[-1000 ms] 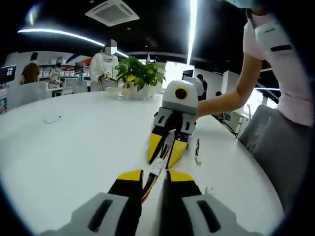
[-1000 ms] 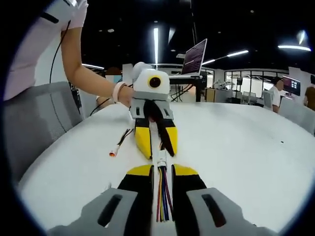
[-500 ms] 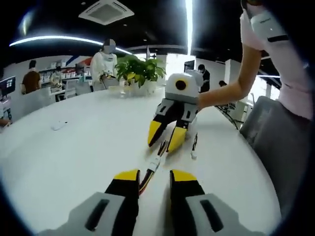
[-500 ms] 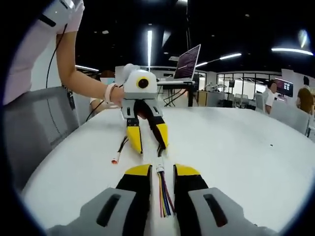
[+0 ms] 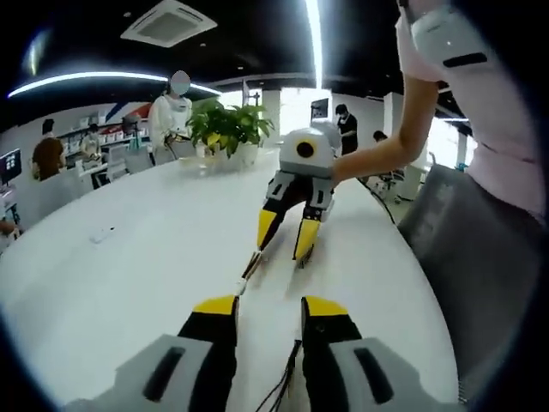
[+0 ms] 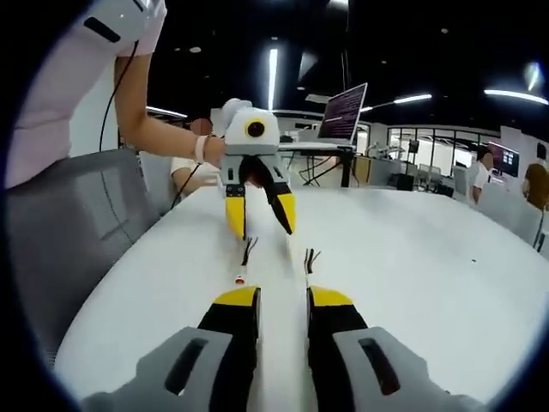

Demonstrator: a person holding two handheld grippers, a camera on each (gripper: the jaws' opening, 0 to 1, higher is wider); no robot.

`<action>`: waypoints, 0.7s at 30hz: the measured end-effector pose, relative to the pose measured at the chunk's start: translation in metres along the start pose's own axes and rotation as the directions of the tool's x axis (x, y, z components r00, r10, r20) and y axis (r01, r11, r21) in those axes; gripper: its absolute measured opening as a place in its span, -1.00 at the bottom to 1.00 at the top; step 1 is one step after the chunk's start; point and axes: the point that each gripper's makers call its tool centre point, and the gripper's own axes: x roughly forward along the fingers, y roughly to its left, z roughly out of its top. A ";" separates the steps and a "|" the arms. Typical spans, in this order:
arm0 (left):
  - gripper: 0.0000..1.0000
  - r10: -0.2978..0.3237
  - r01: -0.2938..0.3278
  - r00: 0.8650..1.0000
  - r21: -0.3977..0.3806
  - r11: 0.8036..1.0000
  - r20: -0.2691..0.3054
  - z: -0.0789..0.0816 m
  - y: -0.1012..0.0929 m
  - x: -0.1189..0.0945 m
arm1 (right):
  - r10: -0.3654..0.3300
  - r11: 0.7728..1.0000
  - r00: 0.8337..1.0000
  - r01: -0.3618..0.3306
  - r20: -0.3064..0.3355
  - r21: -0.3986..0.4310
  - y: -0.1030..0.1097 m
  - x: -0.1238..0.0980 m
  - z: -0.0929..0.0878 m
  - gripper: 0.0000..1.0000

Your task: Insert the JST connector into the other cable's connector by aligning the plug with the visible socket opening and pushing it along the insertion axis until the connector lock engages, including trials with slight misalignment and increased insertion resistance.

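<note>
While both my grippers hover low over the white table point(image 5: 129, 257), neither has hold of anything. From the left gripper view, my left gripper point(image 5: 268, 311) has its yellow-tipped jaws parted w/ bare table between them, and a few thin dark wires point(image 5: 290, 382) run along the table by the inner side of its right jaw, near the bottom of the view. Facing it across the table is my right gripper point(image 5: 284, 239), jaws spread wide & tips just above the surface, my arm point(image 5: 386, 150) reaching in behind it. A cable w/ a small pale connector point(image 5: 249, 270) lies on the table between the two grippers, just off one right-gripper tip, free of both. From the right gripper view, my right gripper point(image 6: 284, 300) is likewise spread apart & empty; opposite, the left gripper point(image 6: 260, 219) shows its jaws open too. Two cable bits lie on the table between them: one cable w/ a light connector tip point(image 6: 244, 263), another short wire end point(image 6: 310, 258) beside it, apart from each other, not mated as far as I can see. Can't tell which is plug vs socket. A potted plant point(image 5: 225, 129) sits at the table's far end; a laptop point(image 6: 341, 113) is raised beyond the table in the other view.
</note>
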 end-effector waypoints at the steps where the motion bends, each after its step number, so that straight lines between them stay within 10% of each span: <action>1: -0.44 -0.001 0.001 1.000 0.019 1.000 -0.009 -0.002 -0.004 -0.001 | 0.003 1.000 1.000 -0.003 0.001 0.006 0.002 -0.001 -0.002 -0.66; 21: -0.53 -0.036 0.035 0.998 -0.017 0.999 -0.047 -0.034 -0.019 0.014 | 0.030 0.999 0.996 -0.026 -0.080 0.044 0.022 -0.005 -0.033 -0.73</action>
